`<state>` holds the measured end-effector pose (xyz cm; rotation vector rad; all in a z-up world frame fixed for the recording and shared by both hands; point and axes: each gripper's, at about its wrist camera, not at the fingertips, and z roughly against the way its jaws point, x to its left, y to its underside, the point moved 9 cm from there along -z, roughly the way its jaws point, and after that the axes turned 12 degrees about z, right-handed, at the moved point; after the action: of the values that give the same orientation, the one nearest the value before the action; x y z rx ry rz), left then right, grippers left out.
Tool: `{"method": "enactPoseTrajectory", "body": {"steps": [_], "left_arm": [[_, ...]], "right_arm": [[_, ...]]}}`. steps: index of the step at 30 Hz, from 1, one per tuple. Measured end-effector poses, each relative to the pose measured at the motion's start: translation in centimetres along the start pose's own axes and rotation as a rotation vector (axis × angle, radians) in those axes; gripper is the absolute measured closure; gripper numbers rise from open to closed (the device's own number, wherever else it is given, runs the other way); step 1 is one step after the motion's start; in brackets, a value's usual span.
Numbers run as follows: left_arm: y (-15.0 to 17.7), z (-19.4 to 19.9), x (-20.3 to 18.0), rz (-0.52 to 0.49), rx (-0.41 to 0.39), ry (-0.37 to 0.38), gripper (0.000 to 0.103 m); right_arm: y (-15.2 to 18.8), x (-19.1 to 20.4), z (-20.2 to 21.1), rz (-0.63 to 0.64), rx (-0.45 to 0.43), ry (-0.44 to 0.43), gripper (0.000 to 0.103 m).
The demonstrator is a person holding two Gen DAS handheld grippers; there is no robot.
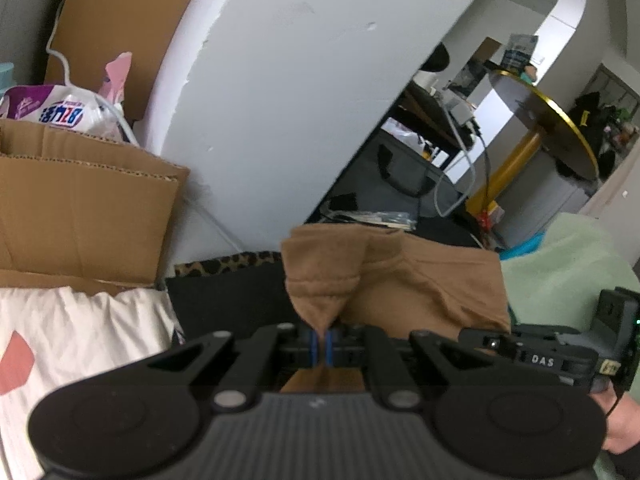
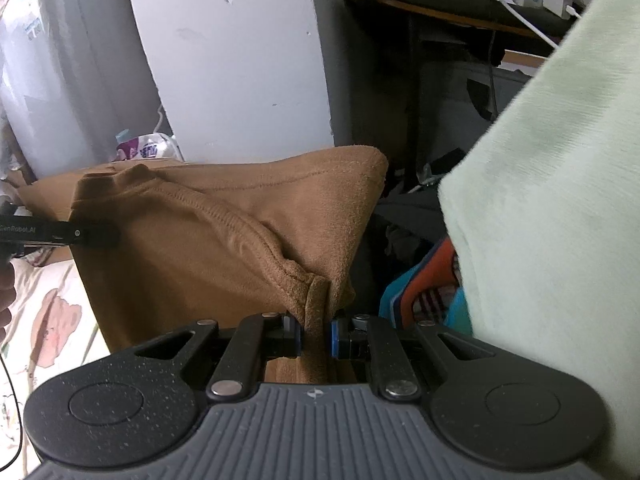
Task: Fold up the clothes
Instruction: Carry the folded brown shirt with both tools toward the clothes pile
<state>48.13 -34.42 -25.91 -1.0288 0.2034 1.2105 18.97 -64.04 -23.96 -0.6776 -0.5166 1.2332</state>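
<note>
My left hand-held gripper (image 1: 322, 347) is clamped tight on a bunched corner of the brown garment (image 1: 400, 280), which hangs before me over the white patterned bedding (image 1: 80, 332), cardboard box (image 1: 80, 208) to the left, pale green fabric (image 1: 568, 264) to the right.

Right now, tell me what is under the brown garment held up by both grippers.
Beneath the brown garment, pinched by the left gripper and right gripper, a floral white sheet shows at its left. Whatever lies directly below the hanging cloth is covered.
</note>
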Motion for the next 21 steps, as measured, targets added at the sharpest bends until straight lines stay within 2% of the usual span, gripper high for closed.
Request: {"method": "enactPoseTrajectory", "body": {"steps": [13,17,21], "left_arm": [[-1.4,-5.6,4.0,-0.002,0.01,-0.1,0.099],[-1.8,-7.4,5.2,0.038,0.015,-0.122,0.099],[-2.2,-9.0,6.6,0.124,0.009,-0.159,0.098]], "right_arm": [[0.8,-1.1,-5.4,0.003,0.036,0.043,0.09],[1.2,-1.7,-6.9,0.003,0.051,0.052,0.091],[1.1,-2.3,-9.0,0.0,0.065,0.066,0.091]]}}
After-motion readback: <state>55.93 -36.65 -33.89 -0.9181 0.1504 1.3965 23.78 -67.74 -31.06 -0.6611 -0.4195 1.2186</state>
